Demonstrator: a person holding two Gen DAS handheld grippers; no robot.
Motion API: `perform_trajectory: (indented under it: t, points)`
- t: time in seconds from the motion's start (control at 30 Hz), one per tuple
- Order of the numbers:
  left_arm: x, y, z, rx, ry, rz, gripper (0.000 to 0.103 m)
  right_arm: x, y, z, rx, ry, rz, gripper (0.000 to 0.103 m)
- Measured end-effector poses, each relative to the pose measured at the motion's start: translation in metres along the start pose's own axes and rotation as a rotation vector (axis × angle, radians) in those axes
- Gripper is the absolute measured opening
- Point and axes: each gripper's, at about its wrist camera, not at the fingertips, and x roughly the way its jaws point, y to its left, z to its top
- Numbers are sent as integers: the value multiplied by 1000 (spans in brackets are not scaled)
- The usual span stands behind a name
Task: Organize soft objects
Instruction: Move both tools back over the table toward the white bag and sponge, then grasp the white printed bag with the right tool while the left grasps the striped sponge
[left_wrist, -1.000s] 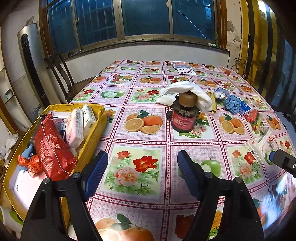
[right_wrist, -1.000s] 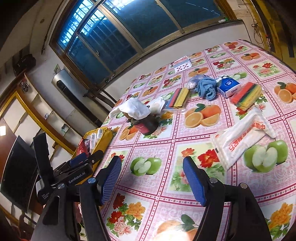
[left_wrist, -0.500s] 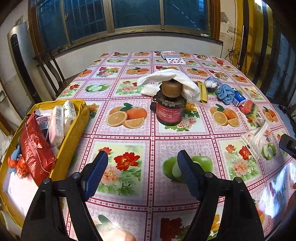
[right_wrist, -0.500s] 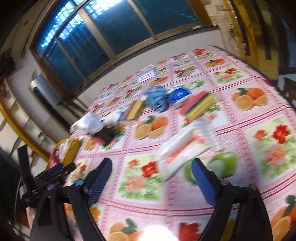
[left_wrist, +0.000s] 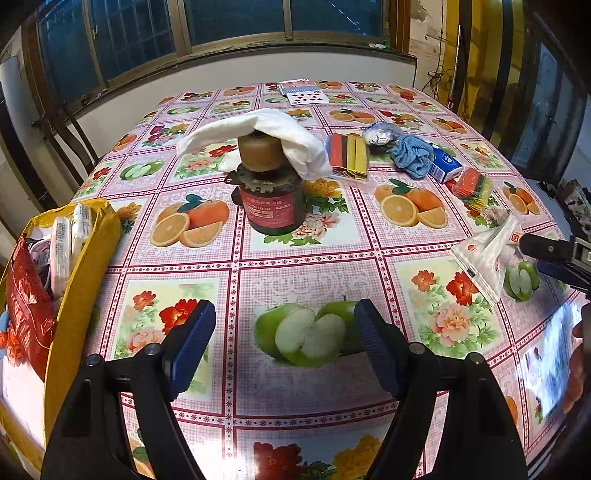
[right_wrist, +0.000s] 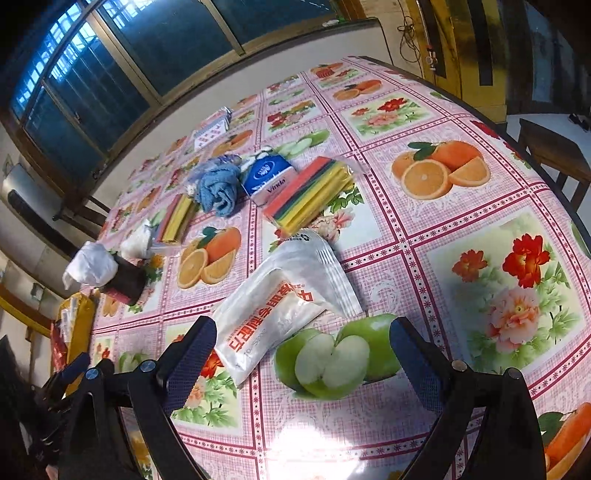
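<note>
Now the right gripper, spread wide and empty, hangs just over the near end of the white pouch lying flat on the table. Probably best to drop lower, straddle the pouch's narrow end and pinch the slack film before carrying it to the yellow box. Meanwhile the left gripper is wide and empty too.

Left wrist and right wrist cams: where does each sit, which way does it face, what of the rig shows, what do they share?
Left wrist: sits on the left gripper, low over the table's near edge, facing the window; its open fingers show, the yellow box at left, the right gripper at right.
Right wrist: sits on the right gripper, tilted, facing the white packet; its open fingers show, the left gripper at far left.
Shared: white packet, blue cloth, dark jar.
</note>
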Motion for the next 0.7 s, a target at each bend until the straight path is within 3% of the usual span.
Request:
perform_trajectory:
  t: [0.2, 0.33, 0.37, 0.4, 0.43, 0.6, 0.7]
  points:
    - [2, 0, 3, 1, 4, -3, 77, 28, 31, 14, -65, 11, -107, 97]
    - [4, 2, 4, 3, 8, -7, 77, 48, 51, 16, -210, 15, -178, 94]
    - [5, 2, 3, 5, 9, -7, 77, 50, 54, 14, -246, 6, -171, 90]
    - [5, 3, 3, 5, 11, -5, 77, 49, 55, 12, -264, -2, -175, 75]
    - [6, 3, 3, 4, 15, -4, 77, 46, 54, 10, -288, -12, -189, 69]
    - [9, 4, 3, -4, 24, -20, 77, 33, 40, 7, -319, 1, -150, 53]
    - [9, -2, 4, 5, 27, -42, 77, 21, 27, 2, -303, 4, -106, 50]
